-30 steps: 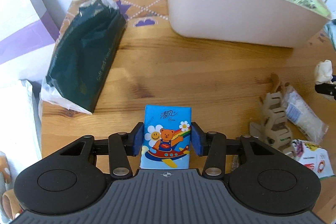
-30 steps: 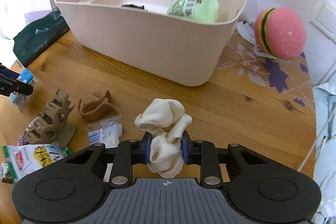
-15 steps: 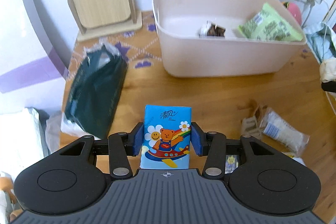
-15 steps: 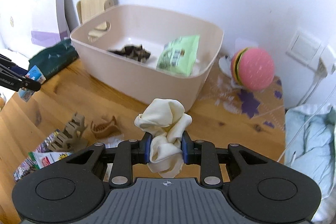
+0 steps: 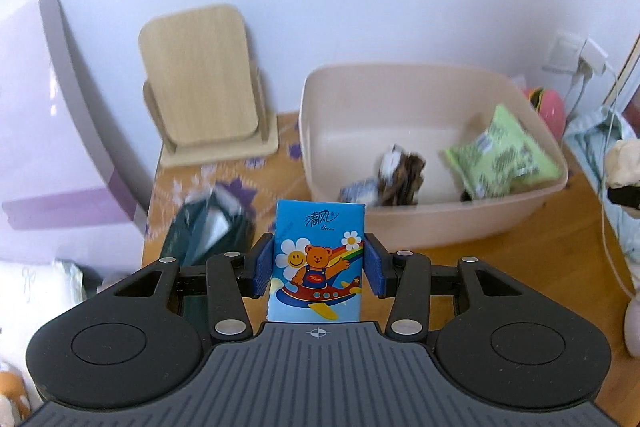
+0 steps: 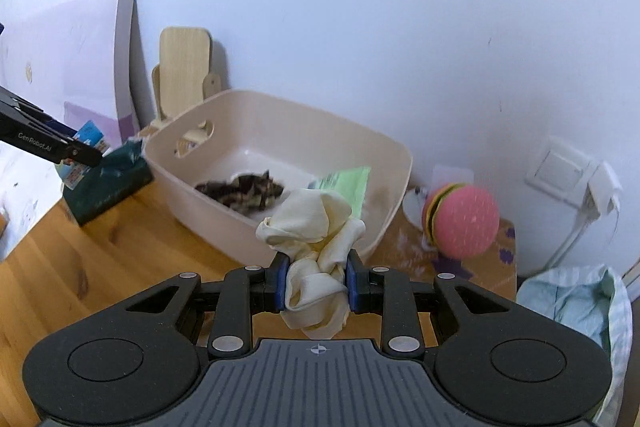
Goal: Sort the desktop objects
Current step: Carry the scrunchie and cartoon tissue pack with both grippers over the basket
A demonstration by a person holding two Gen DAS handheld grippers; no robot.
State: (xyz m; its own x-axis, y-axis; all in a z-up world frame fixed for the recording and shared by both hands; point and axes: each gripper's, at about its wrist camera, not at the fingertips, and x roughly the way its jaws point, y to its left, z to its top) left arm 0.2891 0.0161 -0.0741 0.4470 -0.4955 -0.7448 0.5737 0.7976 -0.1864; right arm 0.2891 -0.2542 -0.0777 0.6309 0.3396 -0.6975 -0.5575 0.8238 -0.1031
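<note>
While each gripper clamps one item, one bin (image 5: 460,223) holds three.

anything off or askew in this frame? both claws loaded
Nothing alarming. The left claw holds the blue tissue pack squarely. The cream scrunchie bulges out above and below the right claw, gripped mid-bunch. In the beige bin, the green packet leans against the wall, nothing spilled.

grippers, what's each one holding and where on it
The left hand-held gripper pinches the tissue pack by its two long side edges, low down. The right hand-held gripper clamps the cream scrunchie across its lower folds.
</note>
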